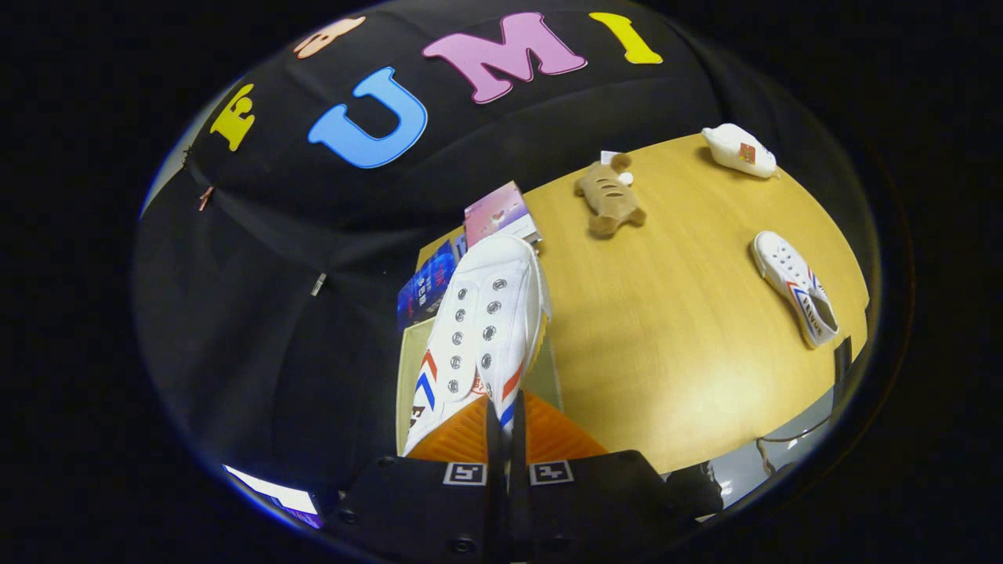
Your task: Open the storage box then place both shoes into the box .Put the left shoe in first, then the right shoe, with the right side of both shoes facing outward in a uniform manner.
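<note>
My gripper (505, 427) is shut on the collar of a white shoe (482, 329) with metal eyelets and red and blue chevrons. The shoe hangs in the air, its toe pointing away from the fingers. Right under it, at the table's left end, is the pale storage box (403, 368); whether it stands open I cannot tell. The second white shoe (795, 286) lies on its side on the wooden table (674, 345), far off to the right of the fingers.
A brown plush toy (610, 197) lies at the table's far side, with a white bottle (739, 150) beyond it to the right. A pink box (500, 213) and a blue box (427, 286) sit behind the held shoe. A cable (791, 439) runs near the table's front edge.
</note>
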The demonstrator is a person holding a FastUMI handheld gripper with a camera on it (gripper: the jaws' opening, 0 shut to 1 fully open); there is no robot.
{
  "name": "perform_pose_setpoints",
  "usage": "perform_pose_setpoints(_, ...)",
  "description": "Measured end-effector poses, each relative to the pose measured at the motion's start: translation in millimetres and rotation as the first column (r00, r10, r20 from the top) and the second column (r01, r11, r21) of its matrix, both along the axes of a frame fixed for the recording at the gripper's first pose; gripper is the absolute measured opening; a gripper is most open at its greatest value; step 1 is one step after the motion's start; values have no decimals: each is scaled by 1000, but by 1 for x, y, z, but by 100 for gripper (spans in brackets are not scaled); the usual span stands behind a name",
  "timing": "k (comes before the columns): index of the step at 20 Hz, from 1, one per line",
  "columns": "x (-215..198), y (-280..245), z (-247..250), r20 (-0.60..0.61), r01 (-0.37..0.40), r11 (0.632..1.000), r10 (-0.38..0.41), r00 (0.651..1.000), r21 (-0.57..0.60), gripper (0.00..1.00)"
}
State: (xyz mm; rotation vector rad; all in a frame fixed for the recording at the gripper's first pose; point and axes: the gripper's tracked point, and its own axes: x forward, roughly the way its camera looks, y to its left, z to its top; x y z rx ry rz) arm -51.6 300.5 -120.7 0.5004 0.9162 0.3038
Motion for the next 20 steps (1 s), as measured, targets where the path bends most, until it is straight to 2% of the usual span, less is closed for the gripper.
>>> perform_pose_setpoints(7,-8,97,-45,-22,-123,992,122,992,-31,5)
perform_pose_setpoints(17,-1,131,-127,-161,-170,970,142,977,-177,5)
perform_pose_setpoints(20,-2,139,-139,-182,-211,956,175,968,-203,5)
